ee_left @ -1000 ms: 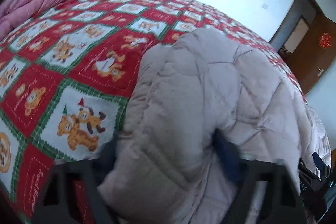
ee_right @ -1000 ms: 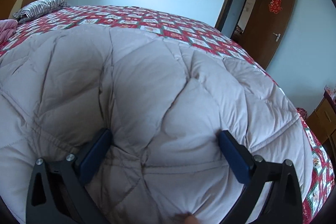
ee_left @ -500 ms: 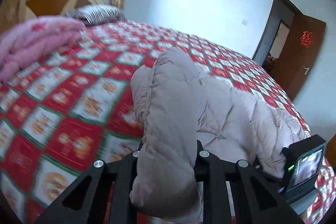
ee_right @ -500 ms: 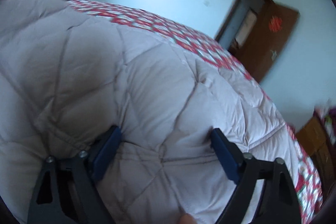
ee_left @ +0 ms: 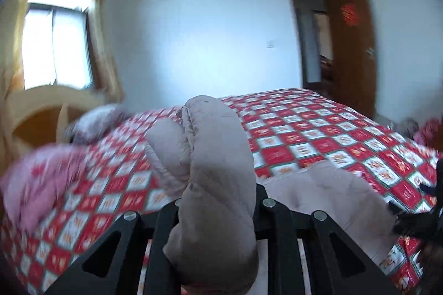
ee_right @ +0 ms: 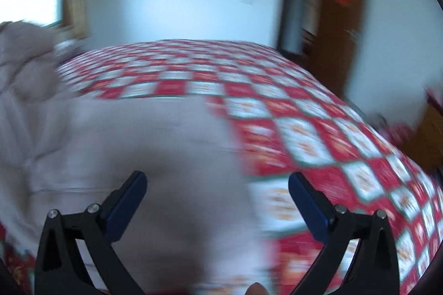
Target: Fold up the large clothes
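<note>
At my nine o'clock the left tool (ee_left: 218, 201) is clenched on a bunched edge of the beige padded coat (ee_left: 216, 156), which stands up from between its fingers so that I can carry that side over the rest, I judge. The body of the coat (ee_right: 133, 145) lies flat on the red-and-white checked bedspread (ee_right: 318, 129) at twelve o'clock, with a pink quilt (ee_left: 36, 178) off at ten. At my three o'clock the right tool (ee_right: 217, 189) is released, jaws opening wide over the coat's flat right part, gripping nothing.
</note>
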The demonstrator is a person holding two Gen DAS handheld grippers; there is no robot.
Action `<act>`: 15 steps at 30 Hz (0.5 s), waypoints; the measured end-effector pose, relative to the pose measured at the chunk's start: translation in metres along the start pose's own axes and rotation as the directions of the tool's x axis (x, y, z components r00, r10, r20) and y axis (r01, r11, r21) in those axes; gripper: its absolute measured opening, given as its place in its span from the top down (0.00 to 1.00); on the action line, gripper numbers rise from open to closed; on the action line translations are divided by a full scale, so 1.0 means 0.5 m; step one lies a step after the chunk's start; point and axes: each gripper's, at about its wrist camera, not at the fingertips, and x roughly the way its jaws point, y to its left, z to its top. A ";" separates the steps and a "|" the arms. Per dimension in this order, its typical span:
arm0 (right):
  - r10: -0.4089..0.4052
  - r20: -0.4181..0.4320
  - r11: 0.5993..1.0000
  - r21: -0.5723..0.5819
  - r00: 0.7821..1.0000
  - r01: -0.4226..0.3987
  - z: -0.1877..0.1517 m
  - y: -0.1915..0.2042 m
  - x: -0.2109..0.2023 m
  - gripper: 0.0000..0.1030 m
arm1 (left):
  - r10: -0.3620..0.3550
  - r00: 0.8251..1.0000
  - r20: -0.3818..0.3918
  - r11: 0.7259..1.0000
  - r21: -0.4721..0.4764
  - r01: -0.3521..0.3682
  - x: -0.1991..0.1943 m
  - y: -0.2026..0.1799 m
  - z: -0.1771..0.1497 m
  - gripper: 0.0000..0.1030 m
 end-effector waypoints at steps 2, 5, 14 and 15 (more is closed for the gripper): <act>-0.096 -0.035 0.993 0.063 0.995 0.098 -0.015 -0.110 0.023 0.00 | -0.022 1.000 0.008 0.997 0.080 0.021 0.019 -0.081 0.012 0.81; -0.182 -0.086 0.975 0.111 0.980 0.191 -0.031 -0.219 0.037 0.00 | -0.050 0.999 0.009 0.974 0.220 0.047 0.055 -0.215 0.007 0.81; -0.228 -0.173 0.935 0.235 0.958 0.265 -0.099 -0.409 0.042 0.00 | -0.121 0.991 -0.051 0.824 0.551 0.129 0.099 -0.515 -0.149 0.81; -0.223 -0.179 0.934 0.243 0.958 0.262 -0.109 -0.413 0.045 0.00 | -0.119 0.992 -0.044 0.812 0.571 0.123 0.099 -0.529 -0.162 0.81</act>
